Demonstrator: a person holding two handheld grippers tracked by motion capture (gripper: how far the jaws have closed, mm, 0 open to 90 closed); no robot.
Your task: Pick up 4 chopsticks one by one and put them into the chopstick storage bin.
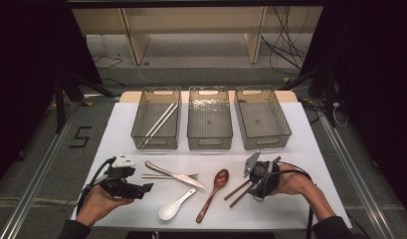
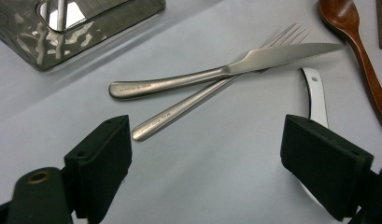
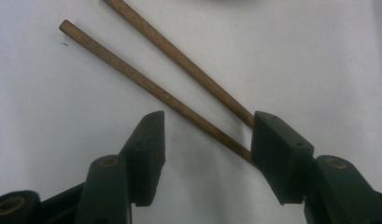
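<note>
Two brown wooden chopsticks lie side by side on the white table at the front right. My right gripper is down over their near ends. In the right gripper view both chopsticks run between the jaws of this gripper and meet the right jaw, while the left jaw stands clear of them. My left gripper hovers open at the front left, empty. Ahead of the left gripper a steel knife lies across a steel fork.
A white ceramic spoon and a brown wooden spoon lie mid-table at the front. Three clear bins stand in a row at the back: the left bin holds two metal chopsticks, the middle bin and right bin hold nothing.
</note>
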